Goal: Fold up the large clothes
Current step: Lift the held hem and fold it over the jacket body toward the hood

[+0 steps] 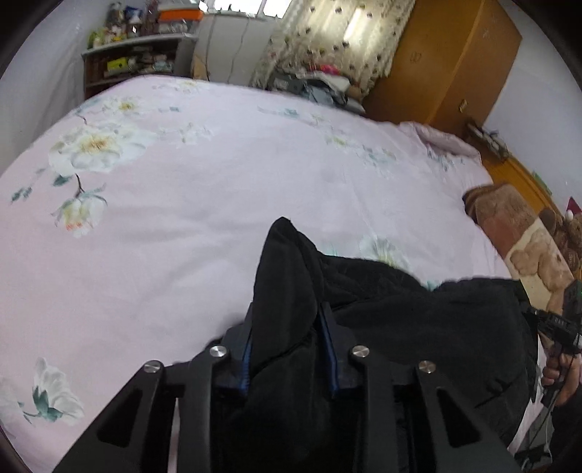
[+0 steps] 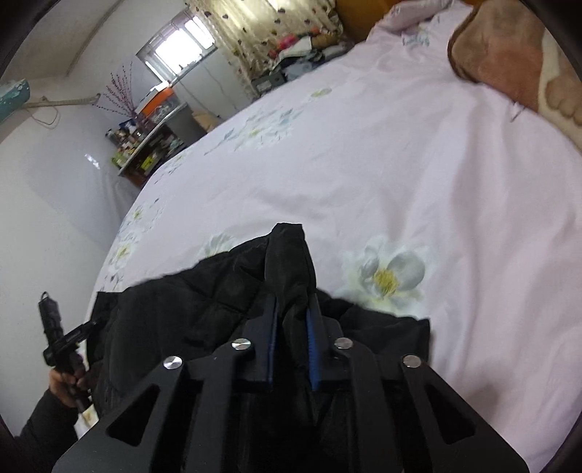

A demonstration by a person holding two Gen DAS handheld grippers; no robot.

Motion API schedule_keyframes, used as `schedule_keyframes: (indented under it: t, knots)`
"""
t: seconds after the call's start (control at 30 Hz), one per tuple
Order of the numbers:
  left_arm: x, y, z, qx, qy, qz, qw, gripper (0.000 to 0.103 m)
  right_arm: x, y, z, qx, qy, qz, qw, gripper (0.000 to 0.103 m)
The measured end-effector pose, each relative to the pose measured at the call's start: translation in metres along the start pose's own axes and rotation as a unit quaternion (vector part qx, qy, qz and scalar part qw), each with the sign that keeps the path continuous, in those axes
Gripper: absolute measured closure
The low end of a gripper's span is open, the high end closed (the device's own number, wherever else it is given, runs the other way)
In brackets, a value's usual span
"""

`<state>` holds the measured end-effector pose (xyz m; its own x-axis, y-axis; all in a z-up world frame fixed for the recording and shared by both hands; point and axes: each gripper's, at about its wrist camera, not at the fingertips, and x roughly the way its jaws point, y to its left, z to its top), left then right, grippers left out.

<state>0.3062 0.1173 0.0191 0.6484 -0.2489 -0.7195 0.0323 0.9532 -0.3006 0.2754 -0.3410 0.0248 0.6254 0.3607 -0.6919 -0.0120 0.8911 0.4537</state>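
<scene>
black quilted garment bunched at the near edge of a bed, soft and puffy, stitched in faint squares, matte with a slight sheen on the folds, spread between the two grippers. one peaked fold pinched in the left gripper, blue-lined pads pressed against a thick wad of cloth that pokes up past the fingertips; jaws partly closed, full of fabric. another peaked fold clamped in the right gripper, jaws nearly together, a thinner ridge of cloth standing up between the blue pads. underneath, a smooth pale pink sheet printed with large white flowers, yellow at the centres, with teal leaves. at the head of the bed, a fuzzy brown blanket with a bear pattern. beyond the far edge, a heap of mixed clothes before a spotted curtain, beside an orange-brown wooden wardrobe. in the corner, a dark shelf unit crammed with small boxes and packets, an orange-lidded box on top; contents too blurred to tell apart.
</scene>
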Motion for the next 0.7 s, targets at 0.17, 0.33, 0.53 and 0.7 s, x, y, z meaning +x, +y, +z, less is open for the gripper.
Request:
schedule_keyframes:
  t: [0.17,0.33,0.53,0.7]
  knots:
    - [0.036,0.005,-0.006,-0.019,0.003,0.038,0.9991,0.072,0.030,0.005,0.004,0.004,0.000,-0.082,0.997,0.092]
    - [0.062,0.010,-0.023,-0.024,0.007,0.054,0.9982,0.066,0.076,-0.007,-0.020,-0.002,0.027,-0.140,0.990,0.091]
    - [0.070,0.004,-0.034,-0.006,-0.014,0.085,0.9963,0.059,0.087,-0.012,-0.030,-0.020,0.019,-0.158,0.987,0.091]
    - [0.071,0.002,-0.036,0.004,-0.029,0.105,0.9940,0.057,0.093,-0.011,-0.033,-0.035,0.016,-0.176,0.984,0.090]
